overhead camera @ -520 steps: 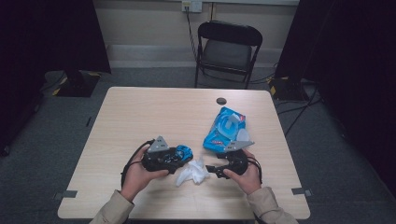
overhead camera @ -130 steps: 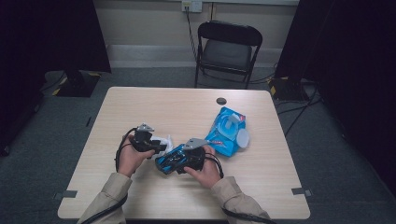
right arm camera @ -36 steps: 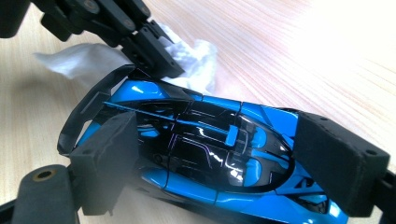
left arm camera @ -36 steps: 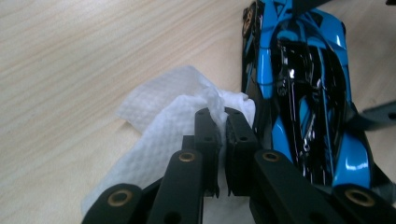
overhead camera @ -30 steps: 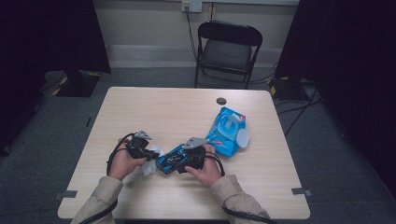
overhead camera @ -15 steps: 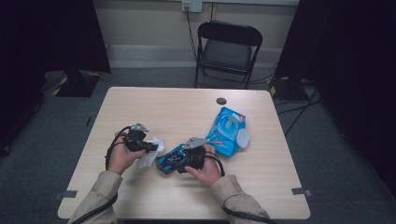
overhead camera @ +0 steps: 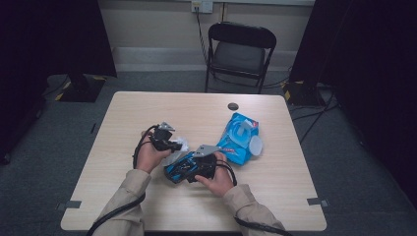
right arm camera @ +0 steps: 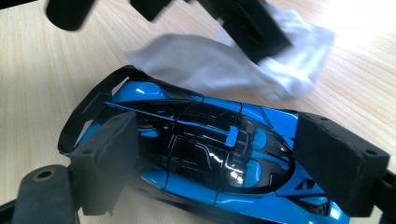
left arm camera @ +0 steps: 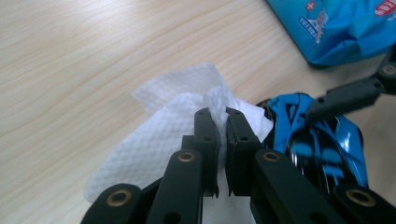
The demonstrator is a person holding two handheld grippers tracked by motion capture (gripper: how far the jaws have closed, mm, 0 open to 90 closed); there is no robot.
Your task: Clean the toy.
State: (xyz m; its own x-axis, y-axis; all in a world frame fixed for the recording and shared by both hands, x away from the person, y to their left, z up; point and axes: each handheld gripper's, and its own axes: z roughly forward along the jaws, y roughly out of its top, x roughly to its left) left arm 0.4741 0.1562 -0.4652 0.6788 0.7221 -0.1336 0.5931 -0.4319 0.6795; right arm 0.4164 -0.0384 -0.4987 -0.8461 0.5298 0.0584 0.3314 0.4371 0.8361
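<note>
A white wipe [left arm camera: 154, 140] is pinched between the black jaws of my left gripper [left arm camera: 218, 114], which is shut on its bunched top. In the high view the left gripper [overhead camera: 176, 144] holds the wipe [overhead camera: 182, 144] just above the table, beside a blue and black toy car [overhead camera: 178, 169]. My right gripper [right arm camera: 224, 156] is shut on the toy car [right arm camera: 201, 149], one pad at each end of it. The wipe [right arm camera: 219, 60] hangs over the far side of the car, touching or almost touching it. The right gripper [overhead camera: 189, 169] sits left of its hand.
A blue pack of wipes [overhead camera: 241, 140] with a white lid lies right of the hands, its corner [left arm camera: 336, 28] showing in the left gripper view. A small black disc [overhead camera: 233, 106] lies near the table's far edge [overhead camera: 196, 93]. A folding chair [overhead camera: 239, 49] stands behind.
My left hand has carried the wipe to the right and a little farther up the table, closer to the car. The right hand and the car have stayed put.
</note>
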